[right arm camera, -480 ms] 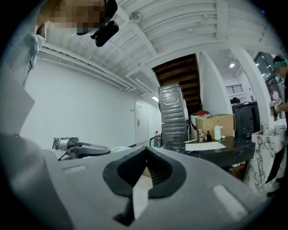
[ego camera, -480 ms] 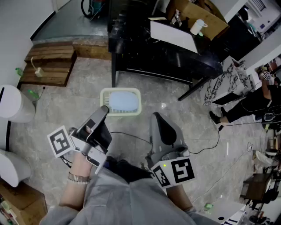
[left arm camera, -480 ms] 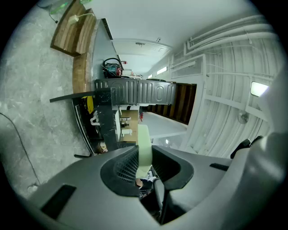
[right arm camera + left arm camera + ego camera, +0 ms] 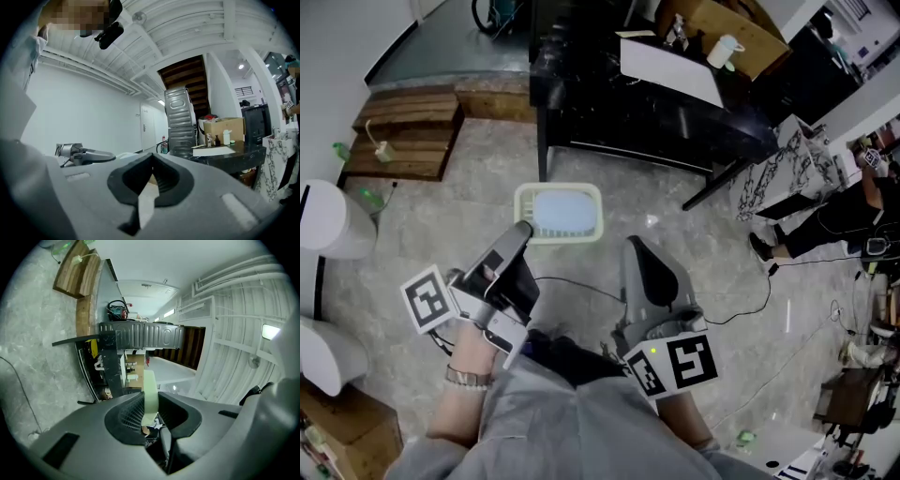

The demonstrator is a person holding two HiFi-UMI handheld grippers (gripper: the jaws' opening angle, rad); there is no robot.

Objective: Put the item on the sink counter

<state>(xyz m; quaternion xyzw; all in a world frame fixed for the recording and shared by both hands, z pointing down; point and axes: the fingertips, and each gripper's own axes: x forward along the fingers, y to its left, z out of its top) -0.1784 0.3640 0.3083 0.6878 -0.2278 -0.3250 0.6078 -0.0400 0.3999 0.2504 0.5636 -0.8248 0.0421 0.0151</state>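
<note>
Change: almost none, basket barely drifts in my view | left gripper (image 4: pixel 522 232) clamped on pale green basket (image 4: pixel 558 214) rim, above the floor (image 4: pixel 441 234) | right gripper (image 4: pixel 636 246) closed, empty | sink counter not yet reached.

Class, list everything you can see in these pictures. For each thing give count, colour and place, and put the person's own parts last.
basket: one, pale green with a light blue inside, in front of the person, rim between the left gripper's jaws
table: one, black, beyond the basket
cardboard box: one, brown, on the table
bottle: one, white, beside the box
sheet: one, white, on the table
wooden platform: one, brown, floor at the left
cable: one, black, on the floor
left gripper: one, grey and black, clamped on the basket's rim
right gripper: one, grey, shut and empty
</note>
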